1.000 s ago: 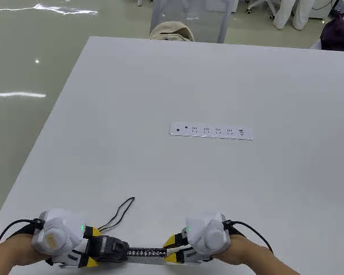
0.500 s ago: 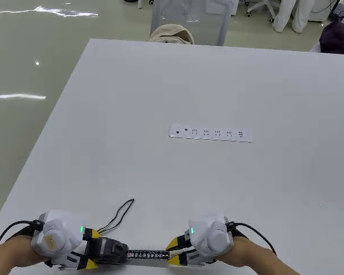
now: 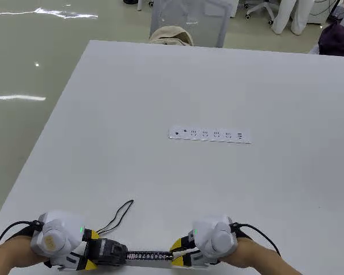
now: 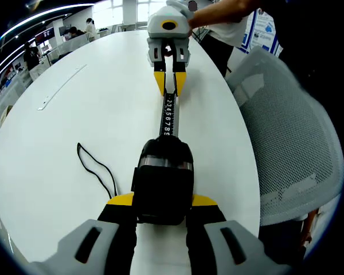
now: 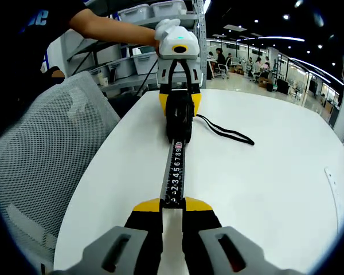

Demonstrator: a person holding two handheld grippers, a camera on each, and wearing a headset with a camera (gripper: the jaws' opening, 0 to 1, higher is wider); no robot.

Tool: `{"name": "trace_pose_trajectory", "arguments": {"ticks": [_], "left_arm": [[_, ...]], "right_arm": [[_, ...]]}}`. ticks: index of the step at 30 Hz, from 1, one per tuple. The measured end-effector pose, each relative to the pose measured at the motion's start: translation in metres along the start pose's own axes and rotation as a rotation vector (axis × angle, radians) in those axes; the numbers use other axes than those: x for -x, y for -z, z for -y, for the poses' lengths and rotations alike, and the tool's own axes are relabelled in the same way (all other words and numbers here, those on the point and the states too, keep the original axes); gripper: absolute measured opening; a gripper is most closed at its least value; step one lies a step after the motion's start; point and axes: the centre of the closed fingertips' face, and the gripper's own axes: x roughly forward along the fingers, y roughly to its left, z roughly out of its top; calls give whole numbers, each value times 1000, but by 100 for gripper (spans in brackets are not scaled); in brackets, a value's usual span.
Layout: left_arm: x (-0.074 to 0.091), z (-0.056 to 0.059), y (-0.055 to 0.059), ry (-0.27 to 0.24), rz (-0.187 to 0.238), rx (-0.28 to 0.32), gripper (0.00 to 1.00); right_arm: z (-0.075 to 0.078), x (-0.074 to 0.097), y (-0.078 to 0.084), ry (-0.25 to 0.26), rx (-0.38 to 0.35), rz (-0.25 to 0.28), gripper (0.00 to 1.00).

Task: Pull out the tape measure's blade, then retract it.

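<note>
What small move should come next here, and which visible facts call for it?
Probably draw the right gripper a little farther from the tape measure case, in line with it. The left gripper is shut on the case, the right is shut on the end of the blade, and just a short numbered stretch is out, so the pull looks unfinished.
</note>
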Motion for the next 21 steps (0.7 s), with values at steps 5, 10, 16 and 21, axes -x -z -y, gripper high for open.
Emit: {"name": "trace_pose_trajectory", "arguments": {"ticks": [5,10,16,21], "left_arm": [[0,0,-1,0,1,2,29],[0,0,0,0,0,2,29],[0,0,0,0,0,3,29],[0,0,0,0,0,4,29]], "right_arm": [[0,2,2,1,1,-3,9],[-1,3,4,2,0,-4,9],[-1,6,6,1,-2,-7,9],[-2,9,9,1,-3,-11,9]]}}
